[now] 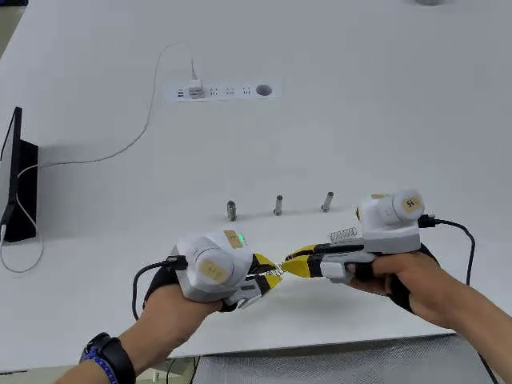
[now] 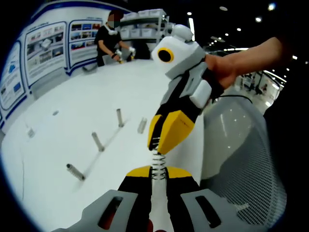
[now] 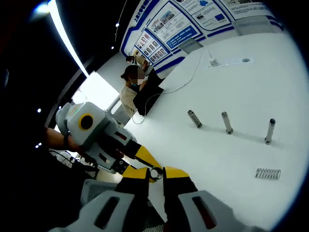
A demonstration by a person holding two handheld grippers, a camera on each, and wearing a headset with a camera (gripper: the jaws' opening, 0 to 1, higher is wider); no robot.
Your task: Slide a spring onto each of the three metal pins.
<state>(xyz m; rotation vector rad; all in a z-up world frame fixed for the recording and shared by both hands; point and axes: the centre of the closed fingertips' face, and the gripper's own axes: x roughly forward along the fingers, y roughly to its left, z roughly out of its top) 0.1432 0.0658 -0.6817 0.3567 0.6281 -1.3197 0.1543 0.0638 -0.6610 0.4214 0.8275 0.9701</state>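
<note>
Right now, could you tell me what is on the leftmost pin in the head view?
A spring sits over that pin. Its coils cover the shaft, so whether it reaches the base cannot be told.

This looks like a lab or demonstration hall. A wide white workbench (image 1: 384,104) carries a power strip (image 1: 224,90), with a monitor (image 1: 18,180) at its edge. Blue-framed posters (image 2: 46,46) line the wall, shelves (image 2: 145,21) hold boxes, spotlights (image 2: 223,8) dot the ceiling, and other people (image 3: 131,89) work nearby.
</note>
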